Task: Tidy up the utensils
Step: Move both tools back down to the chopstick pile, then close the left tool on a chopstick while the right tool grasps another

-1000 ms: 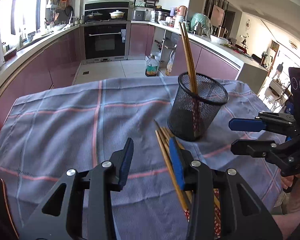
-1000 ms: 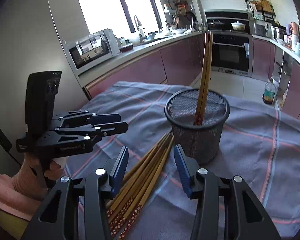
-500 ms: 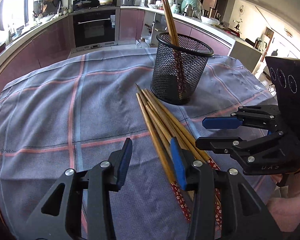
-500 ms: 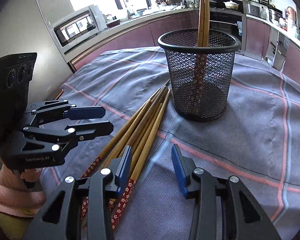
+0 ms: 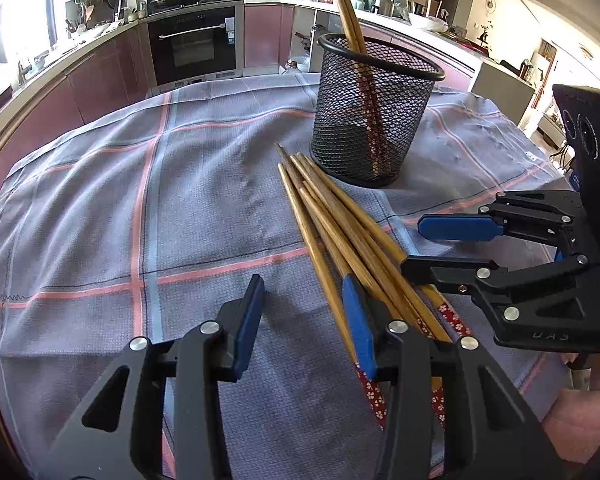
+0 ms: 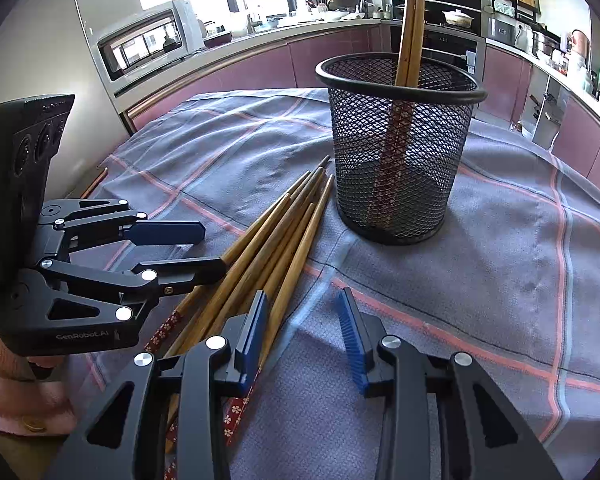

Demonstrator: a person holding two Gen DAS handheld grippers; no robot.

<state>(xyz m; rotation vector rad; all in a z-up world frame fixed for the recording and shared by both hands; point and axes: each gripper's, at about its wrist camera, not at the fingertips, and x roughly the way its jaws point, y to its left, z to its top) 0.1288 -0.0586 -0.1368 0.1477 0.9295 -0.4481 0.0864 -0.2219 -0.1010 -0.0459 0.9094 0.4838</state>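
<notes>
Left gripper [image 5: 302, 312] jaws part-open, just widening, nothing between. Right gripper [image 6: 302, 320] jaws part-open, just narrowing, empty. Loose chopsticks [image 5: 340, 232] flat on checked cloth [image 5: 100, 200] beside both grippers. Beyond: mesh cup [image 5: 376, 112], two chopsticks upright [image 6: 410, 20] inside.

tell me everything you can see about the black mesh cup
The cup is a round black wire-mesh holder, seemingly metal, with a solid rolled rim and a solid base band, tapering slightly toward the bottom. It stands upright on the checked cloth covering the table. Two chopsticks stand inside it, leaning against the rim, patterned red ends down and visible through the mesh. The tips of the loose chopsticks on the cloth lie close beside its base; whether they touch it is unclear. Neither gripper touches it.
</notes>
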